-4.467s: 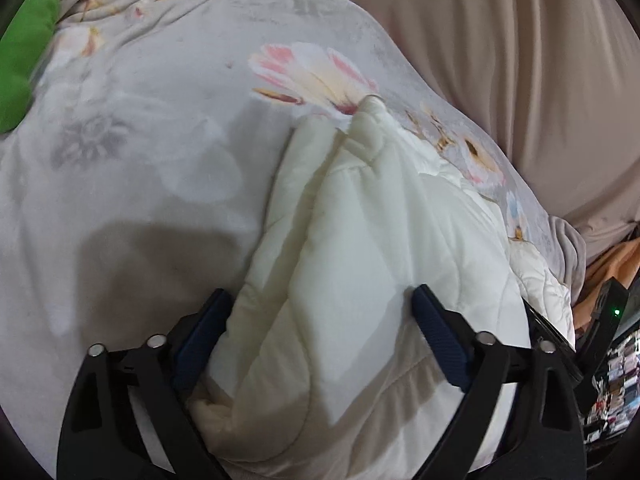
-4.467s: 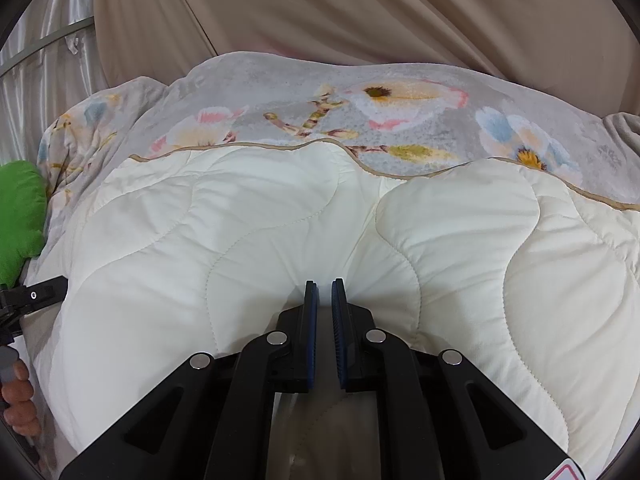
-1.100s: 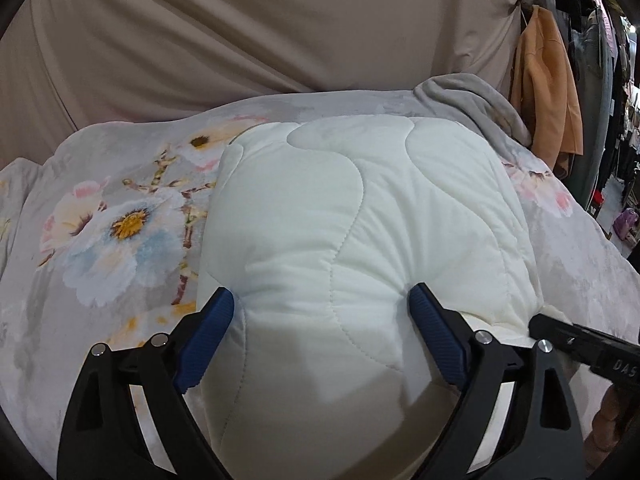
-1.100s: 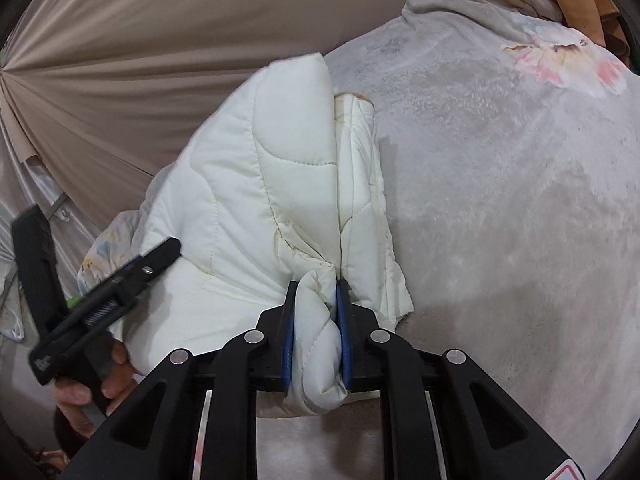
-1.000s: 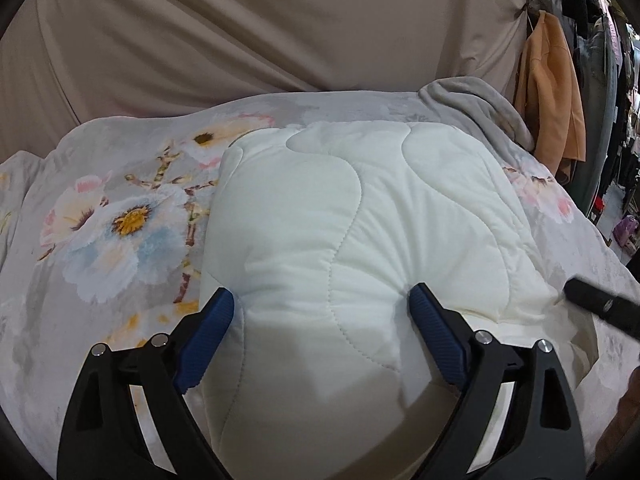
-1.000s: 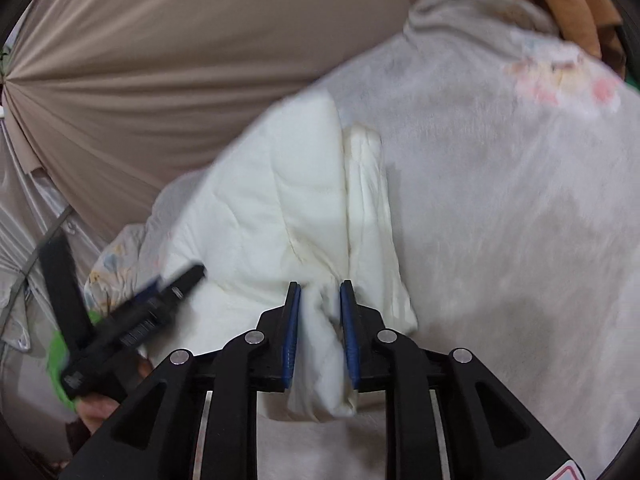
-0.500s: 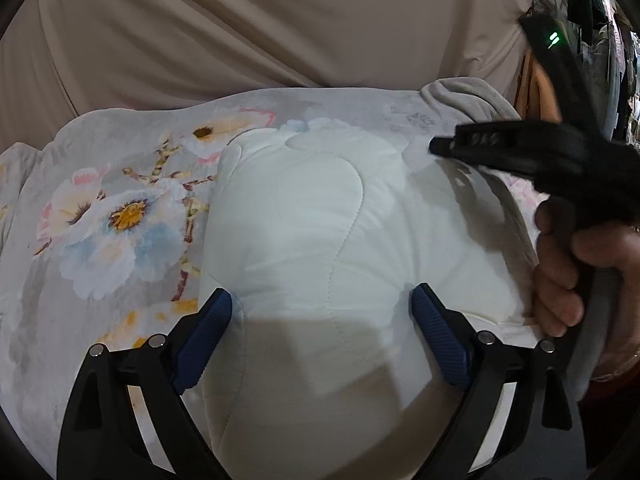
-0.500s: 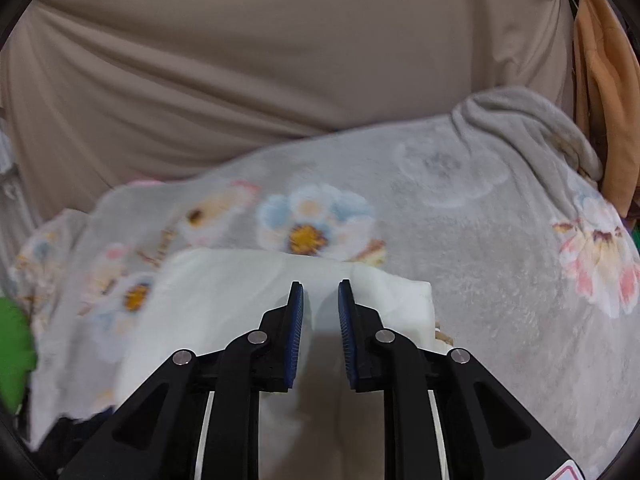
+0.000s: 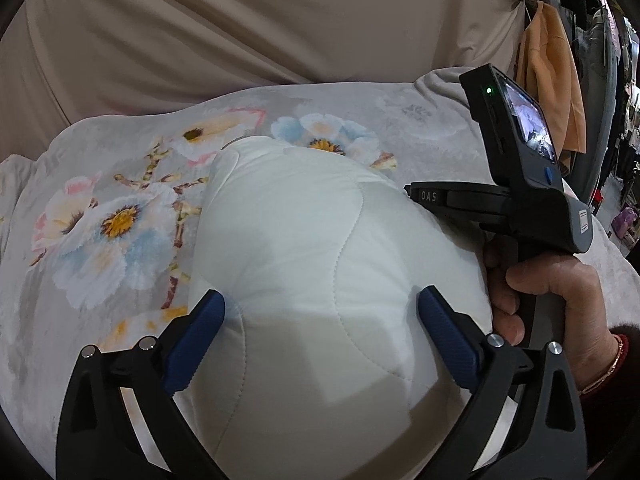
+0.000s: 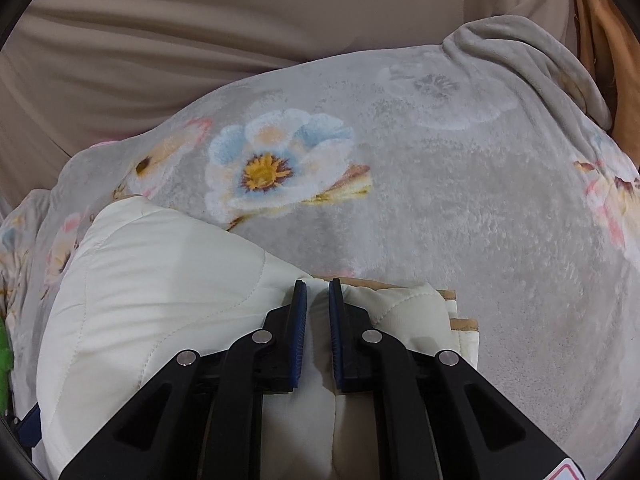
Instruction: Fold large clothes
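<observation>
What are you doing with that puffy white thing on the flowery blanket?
A person is folding a cream quilted garment on a flowered blanket, with a gripper in each hand. The left gripper is wide open, its fingers on either side of the bundle. The right gripper is nearly closed over the bundle's edge; whether it pinches fabric is unclear. The garment is already a compact bundle.

The cream quilted padded cloth garment [image 9: 320,264] looks smooth and matt, stitched in curved seams; the grey floral fleece blanket [image 10: 460,216] beneath looks plush and napped.
</observation>
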The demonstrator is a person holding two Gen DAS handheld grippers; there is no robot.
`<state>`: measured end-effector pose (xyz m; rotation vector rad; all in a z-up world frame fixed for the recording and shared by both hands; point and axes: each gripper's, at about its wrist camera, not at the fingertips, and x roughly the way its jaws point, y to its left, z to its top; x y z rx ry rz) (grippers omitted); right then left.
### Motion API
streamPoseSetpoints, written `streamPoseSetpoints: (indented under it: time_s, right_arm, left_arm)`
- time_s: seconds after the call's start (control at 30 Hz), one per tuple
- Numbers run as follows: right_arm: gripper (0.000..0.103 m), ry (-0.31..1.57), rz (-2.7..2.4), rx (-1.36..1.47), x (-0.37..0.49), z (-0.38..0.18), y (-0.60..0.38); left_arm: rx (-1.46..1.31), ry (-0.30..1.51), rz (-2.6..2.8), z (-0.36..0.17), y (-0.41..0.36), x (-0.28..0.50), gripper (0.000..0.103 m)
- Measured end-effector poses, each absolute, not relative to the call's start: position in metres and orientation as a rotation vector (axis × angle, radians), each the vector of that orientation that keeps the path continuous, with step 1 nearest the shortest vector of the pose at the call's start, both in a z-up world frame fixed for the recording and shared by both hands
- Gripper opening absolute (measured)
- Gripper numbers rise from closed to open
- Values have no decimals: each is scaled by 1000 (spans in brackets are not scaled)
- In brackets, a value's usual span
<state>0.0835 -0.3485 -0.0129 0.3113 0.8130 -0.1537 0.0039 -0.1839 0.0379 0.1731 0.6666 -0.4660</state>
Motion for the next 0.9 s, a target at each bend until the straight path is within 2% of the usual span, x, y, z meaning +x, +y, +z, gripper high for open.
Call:
streamPoseSetpoints:
  time_s: [0.2, 0.3, 0.37, 0.43, 0.5, 0.57, 0.73, 0.83, 0.9]
  right_arm:
    - [13, 801, -62, 423, 56, 23, -362]
    - [29, 769, -25, 415, 12, 50, -371]
    - [34, 771, -26, 409, -18, 52, -378]
    - [33, 796, 5, 447, -44, 44, -384]
    - [22, 817, 20, 476, -64, 32, -383]
    - [16, 839, 2, 456, -77, 19, -376]
    - [15, 875, -43, 448, -82, -25, -367]
    - [15, 867, -46, 452, -83, -21, -367]
    - [23, 848, -30, 489, -84, -9, -373]
  left_arm:
    - [152, 711, -470, 51, -171, 4, 94]
    - [103, 704, -497, 67, -152, 1, 94]
    - [80, 693, -493, 77, -139, 1, 95]
    - [42, 705, -501, 81, -125, 4, 94]
    - [24, 731, -509, 78, -120, 7, 94]
    - [37, 750, -493, 69, -121, 10, 94]
    - [29, 804, -499, 41, -128, 14, 96]
    - [19, 809, -488, 40, -126, 16, 96]
    - [34, 797, -480, 42, -127, 15, 96]
